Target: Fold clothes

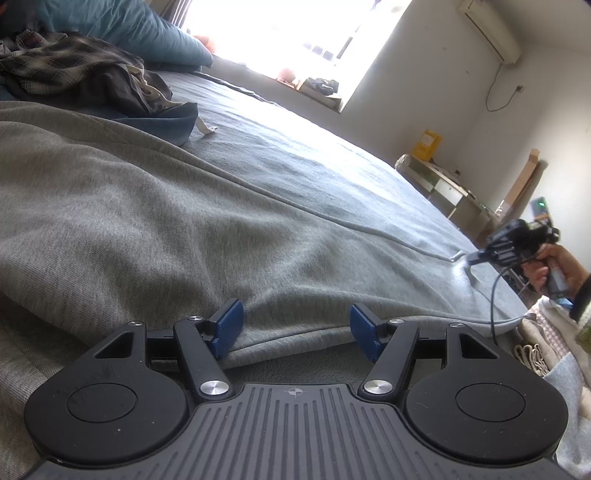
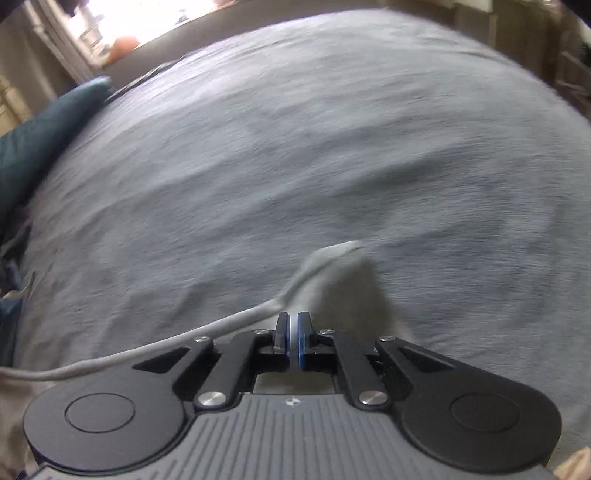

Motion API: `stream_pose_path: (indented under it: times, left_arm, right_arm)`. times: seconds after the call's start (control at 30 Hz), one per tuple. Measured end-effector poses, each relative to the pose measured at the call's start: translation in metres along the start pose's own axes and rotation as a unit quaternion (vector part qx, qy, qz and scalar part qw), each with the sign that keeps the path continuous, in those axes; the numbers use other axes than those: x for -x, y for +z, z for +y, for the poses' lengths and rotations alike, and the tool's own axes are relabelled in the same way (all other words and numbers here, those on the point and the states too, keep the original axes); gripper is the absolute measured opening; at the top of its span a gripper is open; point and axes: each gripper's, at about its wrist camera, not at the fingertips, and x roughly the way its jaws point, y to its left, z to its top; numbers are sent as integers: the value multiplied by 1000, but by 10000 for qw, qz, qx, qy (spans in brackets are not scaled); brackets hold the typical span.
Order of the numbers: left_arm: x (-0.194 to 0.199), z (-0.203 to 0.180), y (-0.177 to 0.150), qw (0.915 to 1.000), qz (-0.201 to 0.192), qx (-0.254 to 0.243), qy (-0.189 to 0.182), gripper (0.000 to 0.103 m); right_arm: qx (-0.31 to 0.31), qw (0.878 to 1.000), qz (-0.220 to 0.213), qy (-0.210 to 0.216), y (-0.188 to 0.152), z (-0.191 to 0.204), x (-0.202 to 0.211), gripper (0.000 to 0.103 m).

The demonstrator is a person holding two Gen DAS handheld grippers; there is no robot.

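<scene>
- No writing can be read anywhere; the yellow package [image 1: 428,144] against the far wall carries print too small to make out.
- A grey garment [image 1: 147,221] lies spread on the bed [image 1: 314,147], covering its near part. Its long axis runs along the bed's near edge, from the left side toward the right gripper.
- One hem edge of the garment runs as a straight seam from the pile of clothes toward the bed's right edge.
- The left gripper [image 1: 295,328] sits low at the bed's near edge with its blue pads [image 1: 227,325] wide apart. The folded edge of the garment lies between them, and they do not clamp it.
- The right gripper [image 2: 293,339] has its jaws nearly together, pinching a corner of the garment. In the right wrist view the fabric rises past the pads as a pale peak with a rolled hem trailing off to the left. That view is blurred.
- In the left wrist view a hand [image 1: 554,269] holds the right gripper at the bed's right edge, with a cable hanging below it.
- A pile [image 1: 74,74] of plaid and dark clothes lies at the bed's far left, beside a teal pillow [image 1: 129,33].
- Pale folded fabrics [image 1: 546,343] lie off the bed's near right corner.
</scene>
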Motion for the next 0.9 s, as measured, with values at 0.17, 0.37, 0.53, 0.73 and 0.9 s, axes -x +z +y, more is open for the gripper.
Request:
stream_pose_path:
  times: [0.17,0.37,0.53,0.73,0.9]
  left_arm:
    - [0,1,0,10000,-5,21,-37,65]
    - [1,2,0,10000,0,42,-56,65]
    - [9,5,5,9995,-35,226,-201,65]
    - [50,22,21,9951,-558,658,-490,66]
    - [83,48,26,9924,-962,762,-22,67]
  right_arm:
    - [-1001,9947,-165,-144,23,-38,-39,0]
    - [-992,9866,-959,-867,20,-50,9,8]
    - [-506,9953,-828,-1,-14,-21,66,8]
    - [1509,9818,-629,969,-84,92,142,14]
    - [3572,9161,-828,1619,-161,210,195,27]
